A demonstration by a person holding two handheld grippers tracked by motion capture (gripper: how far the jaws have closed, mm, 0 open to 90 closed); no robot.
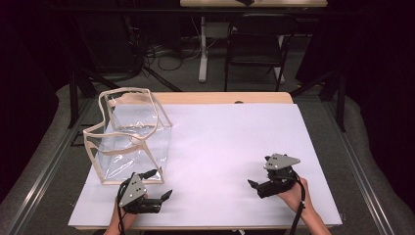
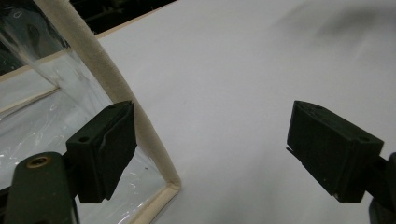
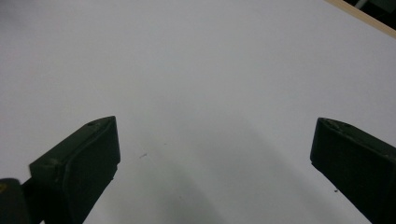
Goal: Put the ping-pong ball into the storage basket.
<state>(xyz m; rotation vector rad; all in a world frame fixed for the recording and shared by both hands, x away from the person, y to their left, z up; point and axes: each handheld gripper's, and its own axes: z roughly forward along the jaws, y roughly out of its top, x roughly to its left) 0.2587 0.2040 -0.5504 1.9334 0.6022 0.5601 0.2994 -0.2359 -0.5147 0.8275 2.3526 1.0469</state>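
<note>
1. Left gripper (image 1: 161, 196): jaws spread wide, nothing between them. In the left gripper view (image 2: 212, 154) one jaw sits just in front of the cream-trimmed corner edge of the bag; whether it touches the trim is hard to tell from here.
2. Right gripper (image 1: 255, 185): jaws also spread wide, empty, over bare white surface in the right gripper view (image 3: 212, 163). It sits near the right side of the table, well apart from the bag.
3. Hands: the left hand (image 1: 128, 211) grips its tool at the near edge; the right hand (image 1: 292, 195) holds its own at near right.
4. Clear plastic box-shaped bag with cream fabric edging (image 1: 128, 139): stands upright on the left side of the table, top open, rim sagging unevenly. Its near corner lies just beyond the left gripper.
5. White sheet covering the wooden table (image 1: 230, 142): a strip of wood shows along the far edge.
</note>
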